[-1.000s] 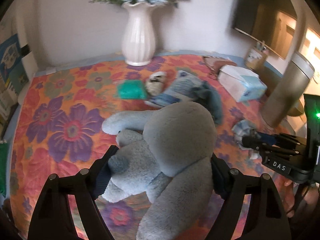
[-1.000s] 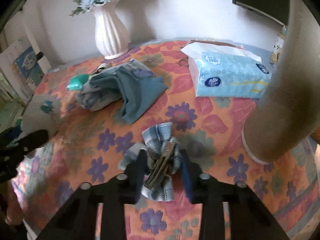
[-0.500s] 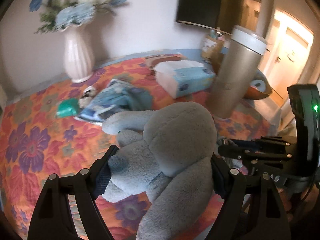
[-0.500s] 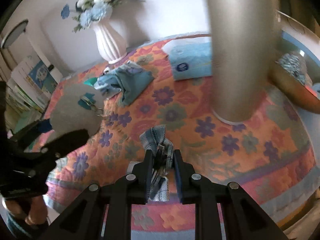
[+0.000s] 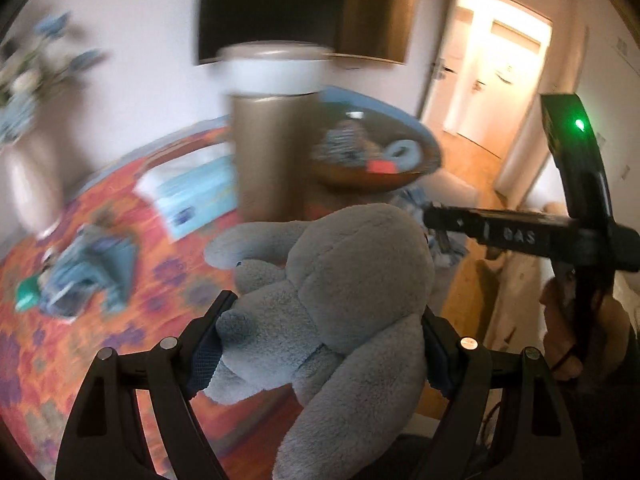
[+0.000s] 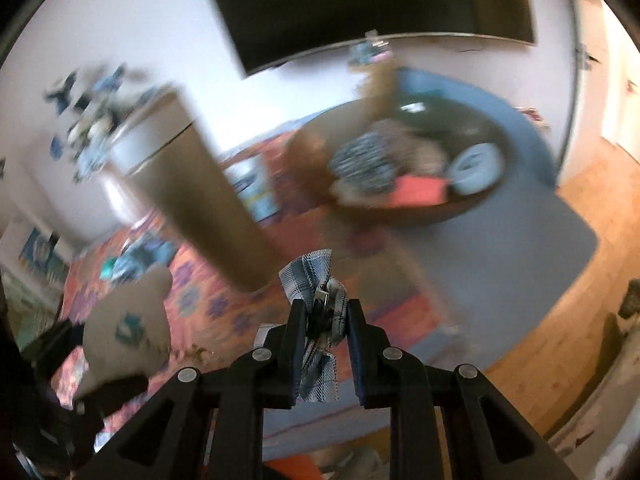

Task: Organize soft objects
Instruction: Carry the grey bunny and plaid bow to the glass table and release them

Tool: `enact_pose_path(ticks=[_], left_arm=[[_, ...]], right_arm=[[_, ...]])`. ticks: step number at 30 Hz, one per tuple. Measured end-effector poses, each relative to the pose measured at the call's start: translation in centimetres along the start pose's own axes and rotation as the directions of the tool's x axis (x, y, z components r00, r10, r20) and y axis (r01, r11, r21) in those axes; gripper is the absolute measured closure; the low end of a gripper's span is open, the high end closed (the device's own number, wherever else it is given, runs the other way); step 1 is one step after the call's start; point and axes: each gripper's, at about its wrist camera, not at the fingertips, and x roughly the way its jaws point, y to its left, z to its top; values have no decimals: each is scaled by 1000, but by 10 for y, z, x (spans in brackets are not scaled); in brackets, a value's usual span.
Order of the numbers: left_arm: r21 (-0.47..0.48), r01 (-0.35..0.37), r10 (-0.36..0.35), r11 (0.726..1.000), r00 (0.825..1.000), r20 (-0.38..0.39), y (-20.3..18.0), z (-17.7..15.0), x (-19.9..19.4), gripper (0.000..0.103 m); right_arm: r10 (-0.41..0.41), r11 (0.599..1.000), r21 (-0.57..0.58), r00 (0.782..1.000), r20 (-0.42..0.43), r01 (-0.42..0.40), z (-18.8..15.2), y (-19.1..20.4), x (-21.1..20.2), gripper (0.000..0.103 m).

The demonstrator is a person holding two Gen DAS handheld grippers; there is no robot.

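My left gripper (image 5: pixel 320 344) is shut on a large grey plush toy (image 5: pixel 340 292) and holds it in the air over the floral bedspread (image 5: pixel 100 300). My right gripper (image 6: pixel 326 320) is shut on a blue plaid cloth bow with a metal clip (image 6: pixel 318 308), lifted off the bed. A brown bowl (image 6: pixel 420 210) with soft items inside sits ahead in the right wrist view; it also shows in the left wrist view (image 5: pixel 372 176). The right gripper appears in the left wrist view (image 5: pixel 436 220). The plush appears at lower left in the right wrist view (image 6: pixel 128 328).
A tall gold cylinder (image 5: pixel 272 148) stands beside the bowl. A blue tissue box (image 5: pixel 192 196), crumpled blue clothes (image 5: pixel 88 272) and a white vase (image 5: pixel 28 184) are on the bed. A grey-blue mat (image 6: pixel 500 248) and wooden floor (image 6: pixel 560 320) lie to the right.
Both grippers have swung right with their loads, away from the bed's middle toward the bowl and cylinder. The bow has been lifted higher off the bedspread. Both grips are unchanged.
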Motion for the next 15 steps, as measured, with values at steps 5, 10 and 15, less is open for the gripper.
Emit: enact_pose_path(ticks=[5,10,15], left_arm=[[64,42,-42,997,999,10,-41,27,23,22],[91,49,-52,995,998,31,-71,62,49,22],[39,-18,15,999,997,75,-83,102,75,22]], right_arm=[[16,996,88,999,32,-19,13,-45,-17,84],[-13,994,109,996,93,3,35,-72,-30,84],[-30,992,123,982,185,7,81,-93,-36,84]])
